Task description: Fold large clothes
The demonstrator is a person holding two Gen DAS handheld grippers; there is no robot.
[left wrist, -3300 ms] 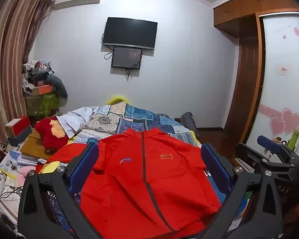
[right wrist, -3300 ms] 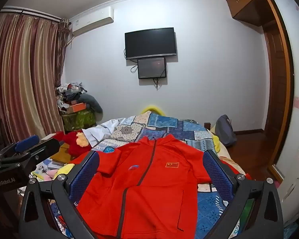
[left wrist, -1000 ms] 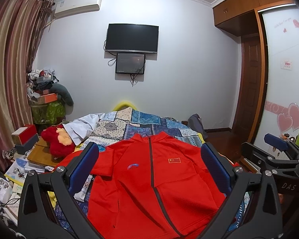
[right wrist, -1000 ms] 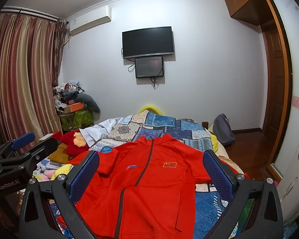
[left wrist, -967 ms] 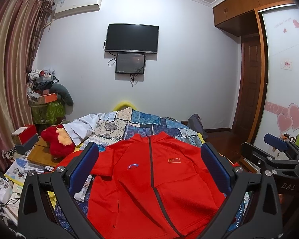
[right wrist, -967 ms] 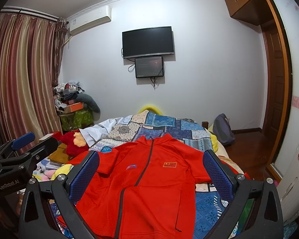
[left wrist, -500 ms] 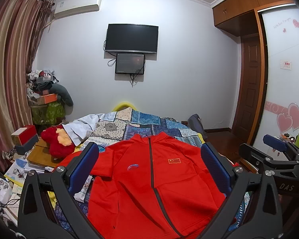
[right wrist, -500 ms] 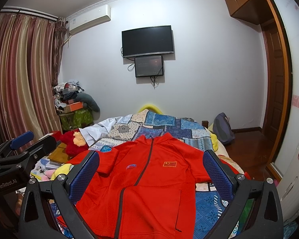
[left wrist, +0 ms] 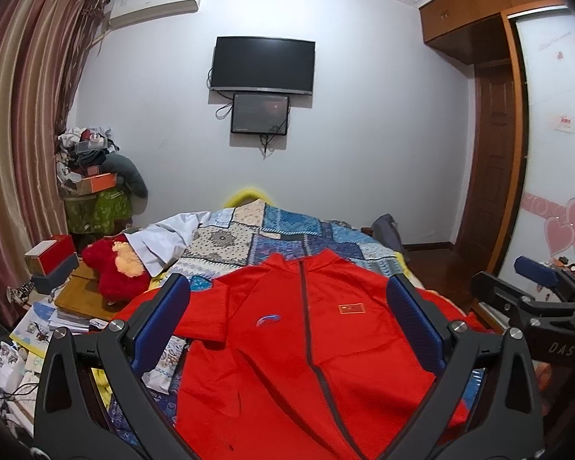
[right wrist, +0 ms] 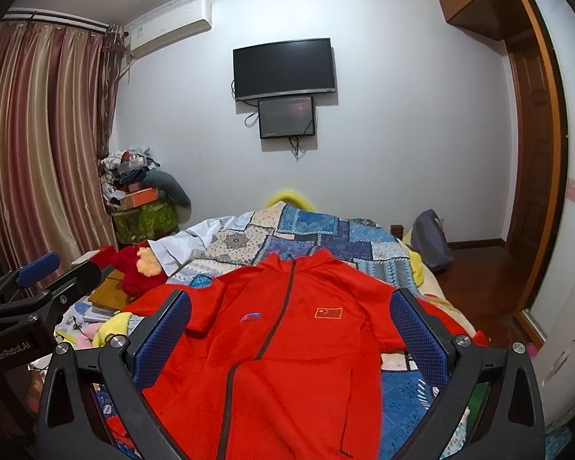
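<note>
A red zip-up jacket [left wrist: 287, 349] [right wrist: 287, 349] lies face up on the patchwork quilt [left wrist: 272, 234] [right wrist: 310, 234], collar toward the far wall, a flag patch on its chest. Its left sleeve is folded in over the chest. My left gripper [left wrist: 287, 295] hovers open above the jacket's chest, nothing between its blue pads. My right gripper [right wrist: 291, 303] is open too, held above the jacket at about the same height. Each gripper shows at the other view's edge: the right gripper [left wrist: 533, 280] and the left gripper [right wrist: 38, 276].
A red plush toy [left wrist: 111, 268] and a white garment [left wrist: 168, 237] lie at the bed's left side. Books and boxes [left wrist: 53, 264] crowd the floor left of the bed. A wardrobe [left wrist: 548, 176] and a door [left wrist: 487, 161] stand to the right.
Both views have lifted and shifted a little since the earliest frames. Over the last second nothing has visibly moved; both grippers stay open.
</note>
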